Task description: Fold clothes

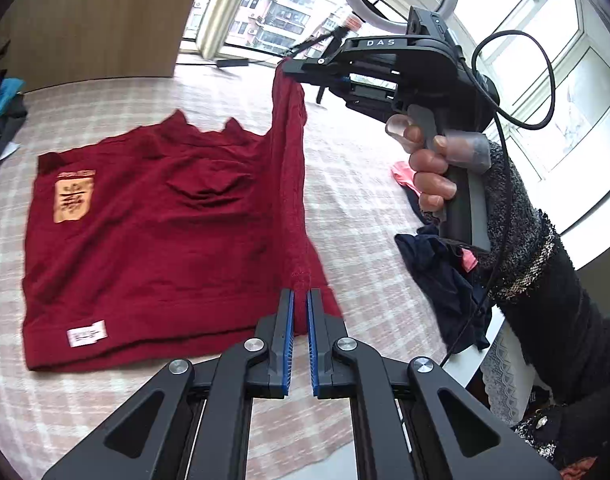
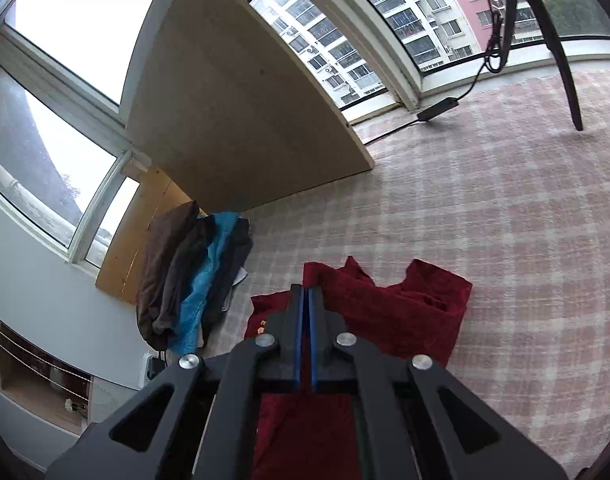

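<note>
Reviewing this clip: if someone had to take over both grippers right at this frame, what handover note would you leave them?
Left gripper: shut on the near right edge of the red garment, low by the checked bed cover.
Right gripper: shut on the same garment's far right edge, held up so that side hangs between the two grips.
The rest of the garment lies flat, label side up.
Done: garment spread and right side raised. No fold laid down yet.
Left: carry the raised side across, finish folding. A dark pile of clothes waits to the right; another clothes stack sits by the board.
</note>
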A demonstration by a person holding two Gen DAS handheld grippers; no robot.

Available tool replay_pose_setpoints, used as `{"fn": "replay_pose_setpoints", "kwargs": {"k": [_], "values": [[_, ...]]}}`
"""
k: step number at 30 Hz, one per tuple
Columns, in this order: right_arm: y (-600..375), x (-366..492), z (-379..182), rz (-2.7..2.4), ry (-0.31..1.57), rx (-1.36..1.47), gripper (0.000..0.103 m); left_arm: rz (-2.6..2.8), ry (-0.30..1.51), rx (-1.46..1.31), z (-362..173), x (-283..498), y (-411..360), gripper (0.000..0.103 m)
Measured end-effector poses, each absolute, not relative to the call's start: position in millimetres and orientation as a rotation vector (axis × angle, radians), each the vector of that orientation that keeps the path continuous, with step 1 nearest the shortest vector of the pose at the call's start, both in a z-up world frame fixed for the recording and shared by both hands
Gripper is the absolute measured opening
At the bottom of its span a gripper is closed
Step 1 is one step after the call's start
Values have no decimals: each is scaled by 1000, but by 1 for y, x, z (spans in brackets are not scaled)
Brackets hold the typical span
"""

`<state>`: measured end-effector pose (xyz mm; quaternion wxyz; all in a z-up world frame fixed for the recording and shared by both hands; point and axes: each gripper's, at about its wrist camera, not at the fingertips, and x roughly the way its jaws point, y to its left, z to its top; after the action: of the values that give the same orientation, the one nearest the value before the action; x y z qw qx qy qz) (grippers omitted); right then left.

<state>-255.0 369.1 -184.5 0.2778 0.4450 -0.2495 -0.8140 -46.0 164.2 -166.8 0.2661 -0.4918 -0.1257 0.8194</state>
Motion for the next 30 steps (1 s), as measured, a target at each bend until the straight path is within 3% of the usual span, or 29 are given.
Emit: {"fn": "replay_pose_setpoints", "kwargs": {"k": [5, 14, 24, 27, 30], "values": [[254, -270, -187, -2169, -482, 1231, 2, 2244, -423, -1366, -186, -43, 89, 6], [130, -293, -255, -2188, -158, 1450, 2, 2192, -483, -1449, -240, -59, 22, 6], [125, -304, -270, -2213, -135, 1543, 4, 2123, -533, -1468, -252, -68, 2, 7], [141, -304, -262, -2096, -259, 1578, 15, 2098, -494, -1518, -250, -69, 0, 7], [181, -287, -232, -2074, -412, 1452, 39, 2162, -355, -1526, -231, -66, -6, 11]]}}
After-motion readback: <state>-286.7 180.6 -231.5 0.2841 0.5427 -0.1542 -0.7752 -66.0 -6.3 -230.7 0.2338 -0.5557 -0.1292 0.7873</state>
